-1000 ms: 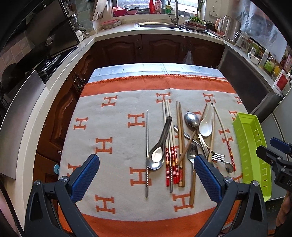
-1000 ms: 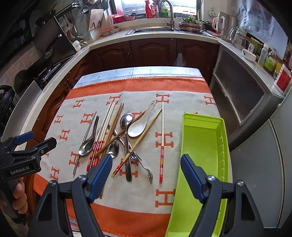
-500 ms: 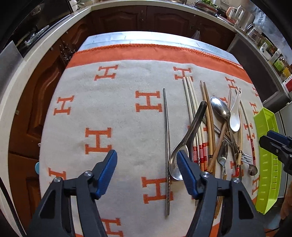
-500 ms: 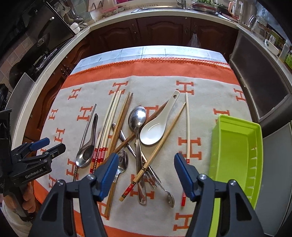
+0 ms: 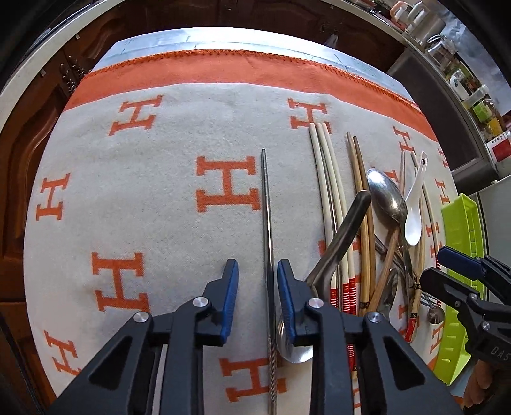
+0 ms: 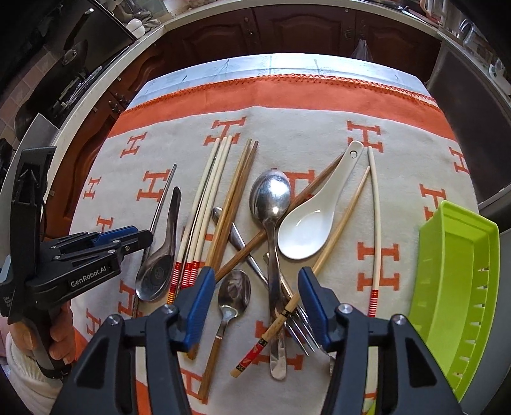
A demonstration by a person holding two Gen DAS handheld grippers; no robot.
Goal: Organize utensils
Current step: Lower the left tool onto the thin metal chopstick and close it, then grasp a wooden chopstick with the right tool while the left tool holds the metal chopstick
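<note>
A pile of utensils lies on the orange-and-grey cloth [image 5: 159, 223]. My left gripper [image 5: 257, 271] is low over the cloth, its jaws narrowed but apart, straddling a lone metal chopstick [image 5: 266, 204] without clamping it. A dark metal soup spoon [image 5: 338, 242] lies just right of it. My right gripper [image 6: 254, 284] is open above the pile's near end, over a small wooden-handled spoon [image 6: 231, 297], a large steel spoon [image 6: 271, 204], a fork [image 6: 298, 322] and a white ceramic spoon [image 6: 311, 223]. White red-banded chopsticks [image 6: 204, 204] and brown chopsticks [image 6: 234, 194] lie left of these.
A green plastic tray [image 6: 453, 287] stands at the table's right edge; it also shows in the left wrist view [image 5: 460, 255]. Dark wooden cabinets [image 6: 303, 28] and a counter ring the table. The cloth's left half [image 5: 127, 191] holds nothing but its pattern.
Both grippers have dropped toward the table and moved forward. My left gripper's jaws have narrowed around the metal chopstick. My right gripper has closed in over the middle of the pile.
</note>
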